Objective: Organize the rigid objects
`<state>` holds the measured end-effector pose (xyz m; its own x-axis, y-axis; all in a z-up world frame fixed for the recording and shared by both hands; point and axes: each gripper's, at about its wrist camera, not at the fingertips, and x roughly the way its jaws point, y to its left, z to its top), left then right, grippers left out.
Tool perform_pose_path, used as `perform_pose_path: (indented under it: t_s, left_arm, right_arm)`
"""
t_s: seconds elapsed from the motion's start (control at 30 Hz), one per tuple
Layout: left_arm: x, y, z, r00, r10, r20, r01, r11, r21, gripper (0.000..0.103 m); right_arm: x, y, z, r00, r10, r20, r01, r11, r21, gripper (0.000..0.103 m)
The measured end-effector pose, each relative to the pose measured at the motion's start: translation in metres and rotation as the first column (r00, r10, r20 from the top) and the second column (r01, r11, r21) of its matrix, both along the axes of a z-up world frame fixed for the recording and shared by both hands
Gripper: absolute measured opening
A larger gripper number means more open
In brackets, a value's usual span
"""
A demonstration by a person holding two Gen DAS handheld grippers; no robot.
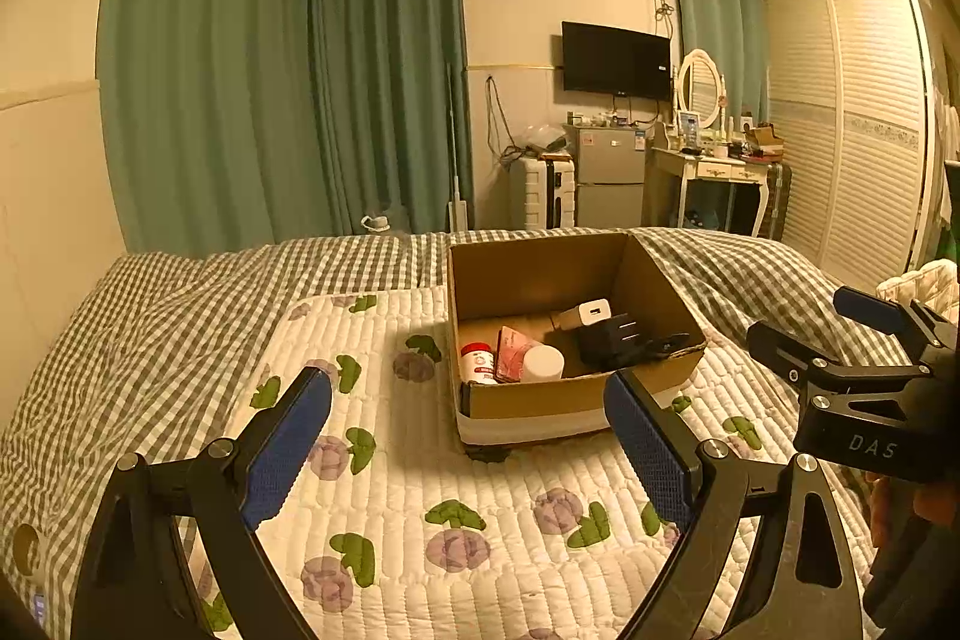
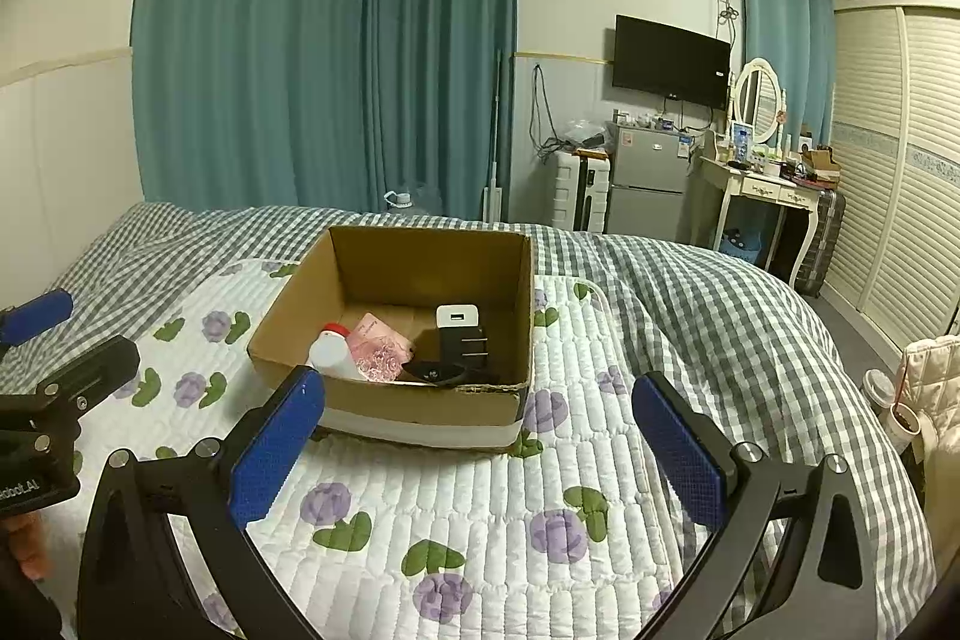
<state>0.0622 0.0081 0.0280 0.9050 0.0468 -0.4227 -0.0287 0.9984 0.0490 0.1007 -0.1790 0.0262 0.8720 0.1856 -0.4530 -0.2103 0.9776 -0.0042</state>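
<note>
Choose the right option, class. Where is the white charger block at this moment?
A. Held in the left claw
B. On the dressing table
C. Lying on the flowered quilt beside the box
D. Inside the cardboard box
D: the white charger block sits inside the cardboard box, and both claws are open and empty.

curtains (image 2: 324, 40): far ahead, left
television (image 2: 671, 59): far ahead on the wall
fridge (image 2: 648, 178): below the television
wardrobe (image 1: 852, 124): far right

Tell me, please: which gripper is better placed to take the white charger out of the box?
Probably right. The charger sits at the box's right side, nearer the open, empty right gripper.
</note>
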Motion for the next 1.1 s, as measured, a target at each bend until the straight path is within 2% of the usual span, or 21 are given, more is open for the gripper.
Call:
perform_pose_path:
  t_s: [0.67, 0.93, 1.1]
  left_arm:
    - [-0.0004, -0.0004, -0.0002, 1.0, 0.003, -0.004, -0.003, 1.0, -0.002, 0.094]
    - [-0.0012, 0.0021, 0.0002, 1.0, 0.009, 0.005, -0.009, 1.0, -0.023, 0.094]
    - [-0.0042, 0.0004, 0.0004, 1.0, 0.01, 0.021, -0.01, 1.0, -0.012, 0.094]
  right_arm:
    - [0.0022, 0.0019, -0.0044, 1.0, -0.01, -0.015, 0.01, 1.0, -0.004, 0.103]
    - [0.0025, 0.0052, -0.0081, 1.0, -0.015, -0.021, 0.015, 1.0, -0.007, 0.103]
    - [0.0019, 0.0058, -0.0098, 1.0, -0.012, -0.022, 0.012, 1.0, -0.005, 0.103]
